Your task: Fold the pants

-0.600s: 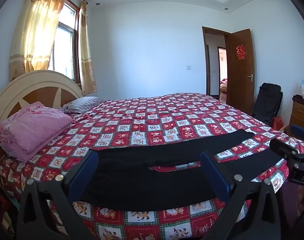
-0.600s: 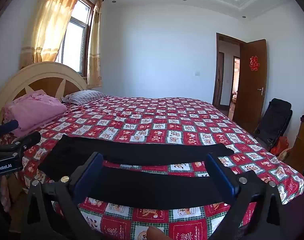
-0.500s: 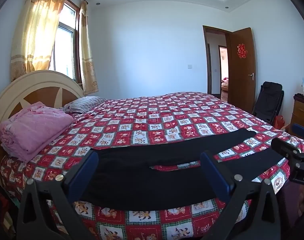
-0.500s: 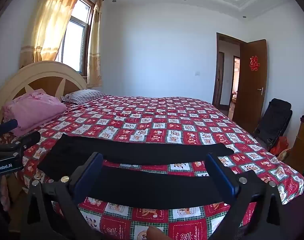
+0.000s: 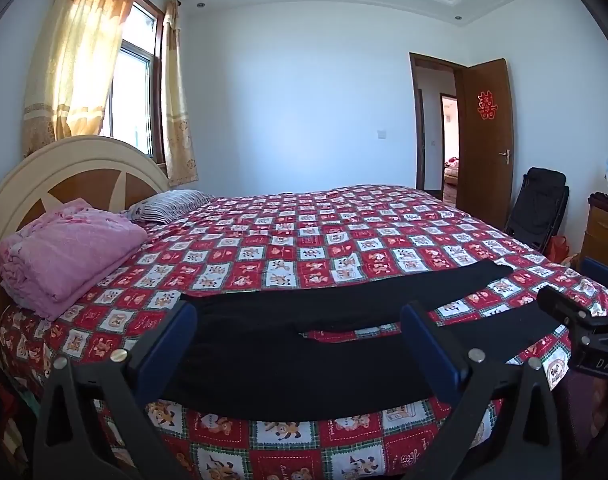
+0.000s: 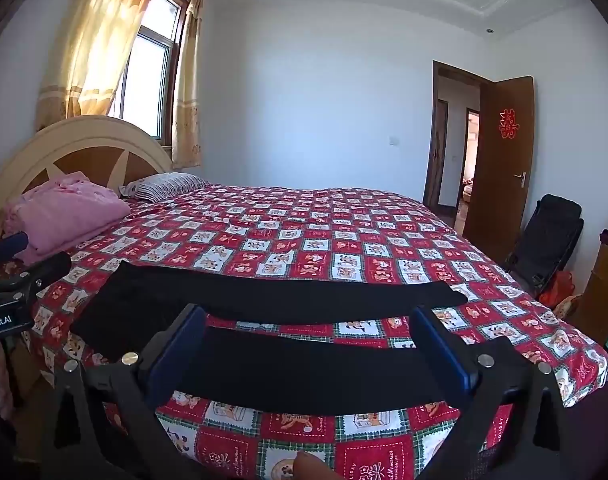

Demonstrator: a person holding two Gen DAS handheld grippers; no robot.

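Note:
Black pants (image 5: 296, 344) lie flat across the near part of the bed, waist to the left and both legs stretched right with a gap of quilt between them. My left gripper (image 5: 300, 344) hovers in front of the waist and crotch end, fingers wide apart, nothing between the pads. In the right wrist view the pants (image 6: 304, 364) show both legs, and my right gripper (image 6: 307, 352) hangs open before the near leg without touching it. The left gripper (image 6: 26, 254) shows at that view's left edge, the right gripper (image 5: 575, 288) at the left wrist view's right edge.
The bed carries a red patchwork quilt (image 5: 304, 240) with a rounded headboard (image 5: 76, 168) at left. A folded pink blanket (image 5: 68, 248) and a striped pillow (image 5: 168, 204) lie by the headboard. A black chair (image 5: 539, 208), wooden cabinet (image 5: 603, 228) and open door (image 5: 487, 132) stand at right.
Both views have shifted very slightly, the left one a touch lower toward the pants. The pants lie as before and both grippers stay open.

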